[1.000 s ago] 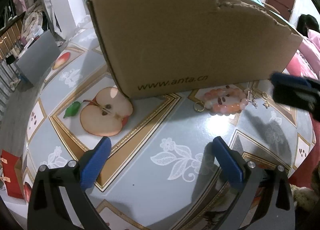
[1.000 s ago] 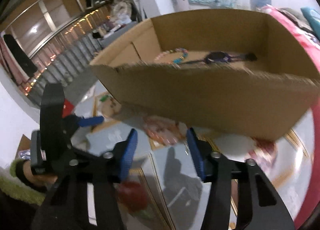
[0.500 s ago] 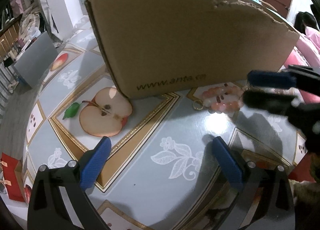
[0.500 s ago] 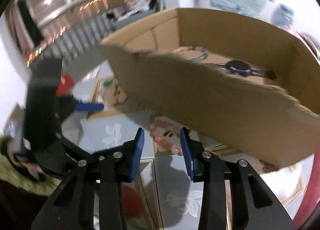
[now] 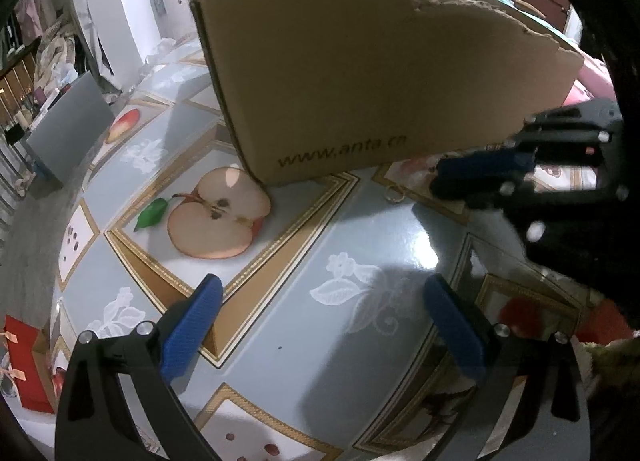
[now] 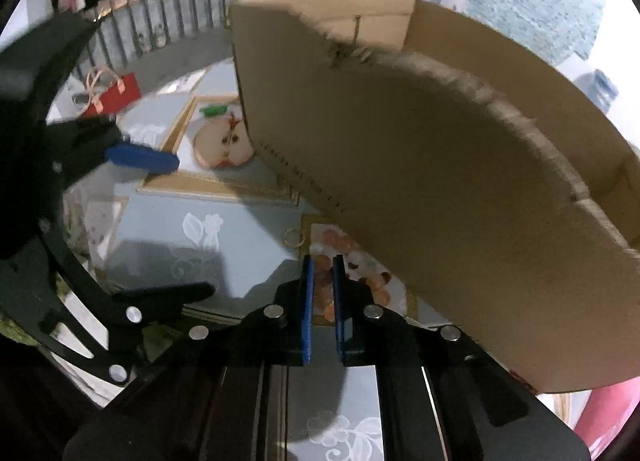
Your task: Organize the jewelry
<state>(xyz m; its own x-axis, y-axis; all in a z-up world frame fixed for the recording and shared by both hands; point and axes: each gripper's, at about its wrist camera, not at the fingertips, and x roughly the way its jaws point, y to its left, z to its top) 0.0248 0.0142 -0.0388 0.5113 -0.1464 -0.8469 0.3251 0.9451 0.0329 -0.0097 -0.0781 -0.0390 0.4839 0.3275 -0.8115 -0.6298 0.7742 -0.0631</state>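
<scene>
A pink bead bracelet [image 6: 362,261] lies on the tablecloth against the front wall of a cardboard box [image 6: 440,181], with a small gold ring [image 6: 294,237] just left of it. My right gripper [image 6: 322,261] is down over the bracelet; its jaws are closing, and the blue pads [image 6: 307,301] stand narrow with beads pinched between them. In the left wrist view the right gripper [image 5: 438,177] hides the bracelet, and the gold ring [image 5: 394,193] shows beside it, below the box [image 5: 380,73]. My left gripper [image 5: 324,325] hovers open and empty over the table.
The tablecloth [image 5: 280,301] bears apple prints. A red gift bag [image 5: 24,365] stands on the floor past the left table edge, and a grey panel [image 5: 68,133] stands further back. Pink fabric [image 6: 608,417] lies at the right. The box's inside is hidden.
My right gripper came in low over the bracelet, rolled, and its jaws narrowed from wide to nearly closed around the beads. The left gripper stayed put.
</scene>
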